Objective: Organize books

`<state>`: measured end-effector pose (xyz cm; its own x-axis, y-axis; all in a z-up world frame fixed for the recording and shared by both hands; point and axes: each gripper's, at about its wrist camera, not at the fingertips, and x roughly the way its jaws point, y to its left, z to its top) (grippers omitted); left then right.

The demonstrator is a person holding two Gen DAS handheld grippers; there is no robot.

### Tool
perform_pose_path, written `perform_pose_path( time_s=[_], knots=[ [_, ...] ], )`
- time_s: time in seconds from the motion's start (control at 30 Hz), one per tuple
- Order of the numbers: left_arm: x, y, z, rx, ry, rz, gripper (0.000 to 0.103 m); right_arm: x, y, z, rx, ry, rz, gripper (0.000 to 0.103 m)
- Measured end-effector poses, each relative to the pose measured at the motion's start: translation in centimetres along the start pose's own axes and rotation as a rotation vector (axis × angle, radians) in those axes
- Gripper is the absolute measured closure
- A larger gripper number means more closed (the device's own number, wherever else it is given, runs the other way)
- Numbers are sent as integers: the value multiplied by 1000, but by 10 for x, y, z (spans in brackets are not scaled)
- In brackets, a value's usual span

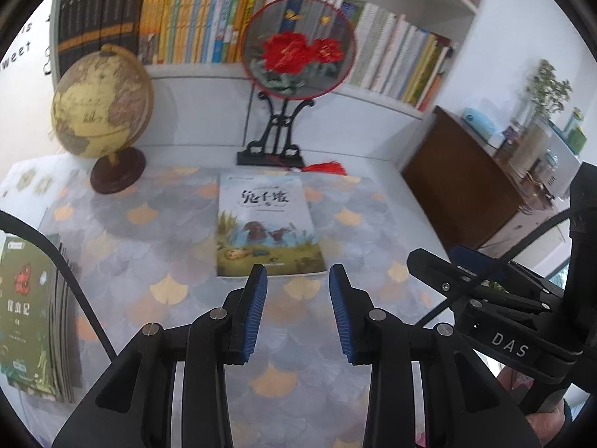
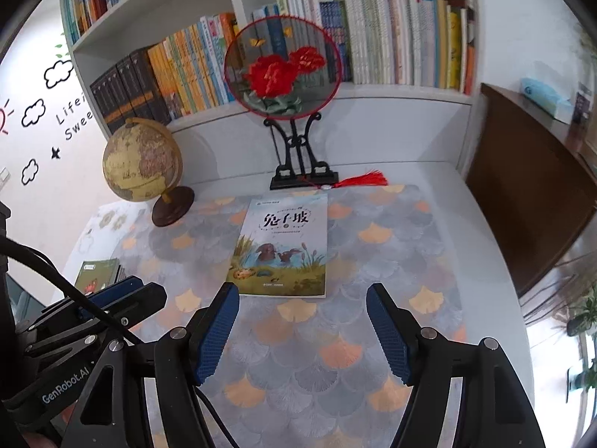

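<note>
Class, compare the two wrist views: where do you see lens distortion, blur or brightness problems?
Left wrist view: the shelf bows into a curve, the globe and book look soft, the corners go black. Right wrist view: the book title reads sharper, the right edge by the window is smeared and overbright.

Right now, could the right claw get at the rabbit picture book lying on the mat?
Probably yes. The right claw stands open and empty, just short of the rabbit picture book, with only bare mat between. The book lies flat, so gripping an edge may be awkward.
</note>
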<state>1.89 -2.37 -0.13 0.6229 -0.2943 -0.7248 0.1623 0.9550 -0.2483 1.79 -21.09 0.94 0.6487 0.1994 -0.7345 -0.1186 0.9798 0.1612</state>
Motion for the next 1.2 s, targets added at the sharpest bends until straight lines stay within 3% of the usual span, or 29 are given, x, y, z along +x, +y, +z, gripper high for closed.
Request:
perform_pose_path(
  time_s=[0.2,0.47,0.67,0.83,0.97,1.2],
  knots=[
    [32,14,6,-22,46,48,71,35,-6,2,-21,48,22,34],
    [125,47,7,-74,196,90,71,118,-50,-11,94,179,74,34],
    [177,69,7,-110,258,122,71,165,-58,-7,86,229,77,34],
    [205,80,8,-131,287,145,71,203,-53,-2,90,253,98,41],
    [214,84,11,-157,264,143,71,227,-48,2,74,258,91,56],
    [216,75,10,-81,264,144,70,249,-32,4,42,236,61,56]
  ],
)
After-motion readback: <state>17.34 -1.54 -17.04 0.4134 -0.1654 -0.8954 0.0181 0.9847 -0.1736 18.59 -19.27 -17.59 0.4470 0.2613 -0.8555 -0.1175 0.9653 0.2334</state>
